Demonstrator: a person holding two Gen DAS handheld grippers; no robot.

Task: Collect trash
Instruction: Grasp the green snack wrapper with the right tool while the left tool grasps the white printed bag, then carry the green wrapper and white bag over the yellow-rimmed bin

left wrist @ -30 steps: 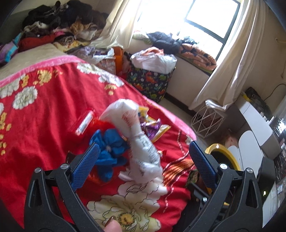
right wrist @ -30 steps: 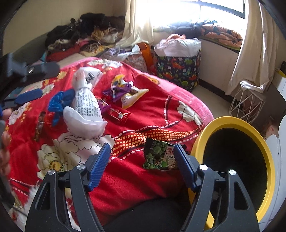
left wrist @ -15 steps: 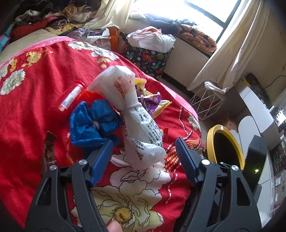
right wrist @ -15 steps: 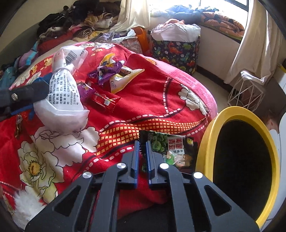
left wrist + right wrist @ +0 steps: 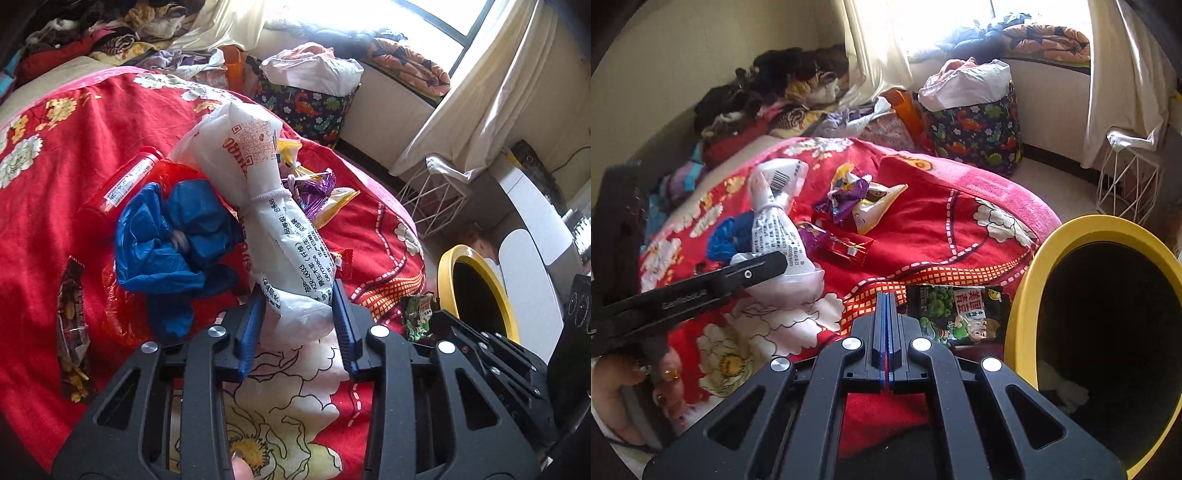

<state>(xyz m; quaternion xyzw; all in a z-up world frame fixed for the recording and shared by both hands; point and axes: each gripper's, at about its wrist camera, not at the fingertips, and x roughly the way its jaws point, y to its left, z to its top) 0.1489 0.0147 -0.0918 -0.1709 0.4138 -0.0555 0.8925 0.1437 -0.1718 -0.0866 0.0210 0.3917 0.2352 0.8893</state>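
Left wrist view: we've got the left gripper (image 5: 299, 314) with its fingers just closing onto the bottom of the tied white plastic bag (image 5: 273, 221), pinching its crinkly, printed film (soft and squashy, probably). It lies on the red floral blanket (image 5: 48, 206) beside a crumpled blue plastic bag (image 5: 166, 243). Our right gripper (image 5: 886, 314) has its fingers pressed together with nothing between, just left of the green pea snack packet (image 5: 956, 314), which sits next to the yellow-rimmed bin (image 5: 1027, 295).

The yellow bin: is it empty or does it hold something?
Not empty: inside the yellow bin something pale lies low in its dark interior; what it is, cannot tell.
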